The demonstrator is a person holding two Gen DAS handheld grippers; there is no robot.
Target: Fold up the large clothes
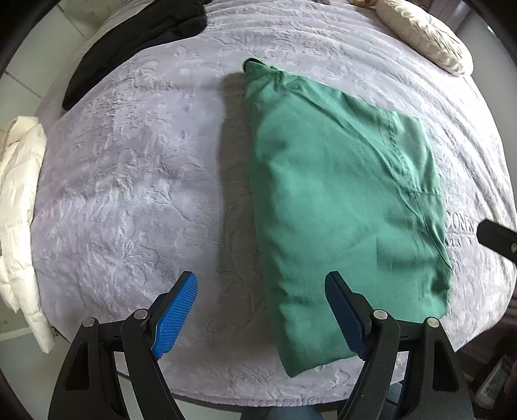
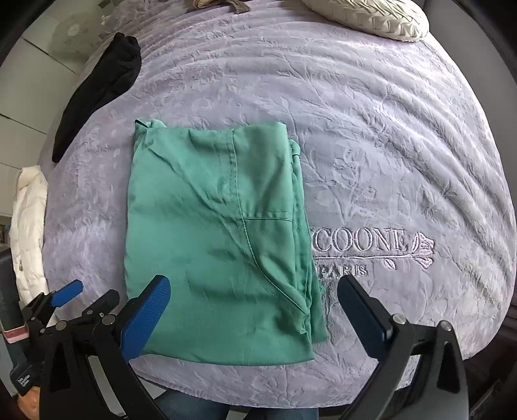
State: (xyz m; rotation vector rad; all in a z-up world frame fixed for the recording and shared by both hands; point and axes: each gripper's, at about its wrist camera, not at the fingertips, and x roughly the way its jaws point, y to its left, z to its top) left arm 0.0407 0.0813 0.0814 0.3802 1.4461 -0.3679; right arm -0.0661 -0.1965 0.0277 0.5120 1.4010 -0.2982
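Lying folded into a rough rectangle near the bed's near edge: one green garment (image 2: 223, 239), flat on a lavender embossed bedspread (image 2: 387, 155).

Left hand-held gripper (image 1: 261, 310): blue pads spread wide, nothing between them, hovering over the garment's near left corner and the bare bedspread beside it.

Right hand-held gripper (image 2: 255, 316): pads likewise spread and empty, straddling the garment's near edge.

Black garment (image 1: 135, 42): far left part of the bed, well apart from the green one.

White padded jacket (image 1: 22, 223): draped over the bed's left edge.

Cream pillow (image 2: 371, 16): far right corner.

Right view only: embroidered lettering (image 2: 362, 248), "COONE" and "PARIS", just beside the garment's right edge, and the garment's seams and layered right edge.

Left view only: the garment's far corner bunched into a small peak.
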